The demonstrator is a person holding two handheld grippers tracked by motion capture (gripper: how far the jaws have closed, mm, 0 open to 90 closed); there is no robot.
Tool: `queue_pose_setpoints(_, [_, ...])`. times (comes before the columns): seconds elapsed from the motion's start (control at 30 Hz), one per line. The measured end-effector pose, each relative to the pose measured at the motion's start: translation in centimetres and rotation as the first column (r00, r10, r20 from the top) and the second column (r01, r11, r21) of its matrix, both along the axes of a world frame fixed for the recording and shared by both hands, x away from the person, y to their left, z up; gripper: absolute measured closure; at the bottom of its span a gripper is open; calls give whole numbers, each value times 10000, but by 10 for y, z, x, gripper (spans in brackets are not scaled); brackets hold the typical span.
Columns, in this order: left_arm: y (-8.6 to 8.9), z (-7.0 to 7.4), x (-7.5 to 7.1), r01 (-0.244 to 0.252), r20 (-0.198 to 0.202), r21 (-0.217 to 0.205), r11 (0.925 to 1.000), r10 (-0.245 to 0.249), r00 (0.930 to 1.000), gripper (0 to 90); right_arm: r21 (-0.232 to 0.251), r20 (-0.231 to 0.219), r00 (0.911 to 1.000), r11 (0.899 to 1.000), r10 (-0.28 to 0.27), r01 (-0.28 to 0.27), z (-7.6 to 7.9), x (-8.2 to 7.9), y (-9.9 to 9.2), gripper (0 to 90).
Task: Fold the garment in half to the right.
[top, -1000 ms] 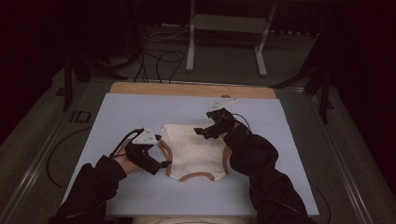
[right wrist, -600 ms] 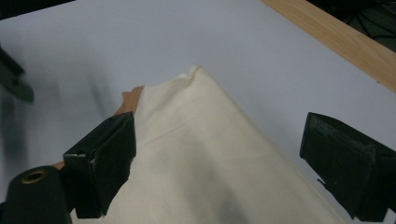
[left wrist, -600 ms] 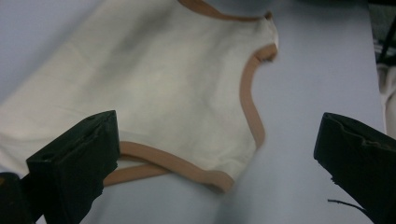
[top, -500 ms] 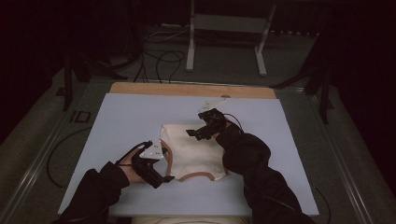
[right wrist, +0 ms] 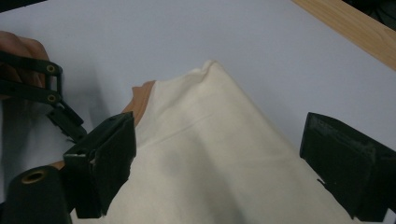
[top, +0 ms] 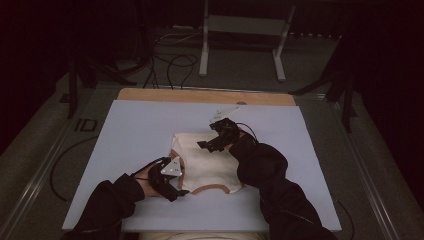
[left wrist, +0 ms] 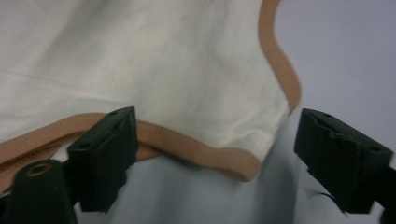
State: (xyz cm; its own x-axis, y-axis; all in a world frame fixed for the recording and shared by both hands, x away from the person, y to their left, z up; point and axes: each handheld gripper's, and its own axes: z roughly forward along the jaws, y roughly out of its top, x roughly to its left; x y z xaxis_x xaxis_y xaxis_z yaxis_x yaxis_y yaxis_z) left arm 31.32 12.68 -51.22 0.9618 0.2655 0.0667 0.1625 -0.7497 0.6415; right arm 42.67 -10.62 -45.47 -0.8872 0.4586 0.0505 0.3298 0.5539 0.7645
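At the near left corner of the cream garment [top: 207,162], the left gripper [top: 172,181] hung with jaws spread, clamping nothing. Far right, the right gripper [top: 212,142] hovered spread too. Mid-table [top: 130,130], the cloth looked soft, light, floppy; its tan trim [left wrist: 187,144] seemed the firmest hold.

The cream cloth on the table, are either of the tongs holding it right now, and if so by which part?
Nothing is held. Both the left tongs and the right tongs stand open over the cream cloth, the left by its tan-trimmed corner.
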Motion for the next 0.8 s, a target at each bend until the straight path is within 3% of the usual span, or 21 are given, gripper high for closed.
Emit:
queue_pose_setpoints(0.23, [-4,-5,3,135,248,135,9998,-138,9996,169,-45,12,10000,10000,58,-58,0,0,2,106])
queue_pose_setpoints(0.53, [-11,-4,10,-177,699,143,9997,166,9974,240,-88,-57,10000,10000,42,-43,-1,2,5,106])
queue_pose_setpoints(0.7, [-13,-3,14,-318,870,27,9995,315,9957,378,-83,-62,9999,9999,82,-83,-2,3,7,106])
queue_pose_setpoints(0.8, [-14,-4,17,-267,761,-72,9996,272,9967,499,-87,-62,9999,9999,116,-117,-1,4,9,106])
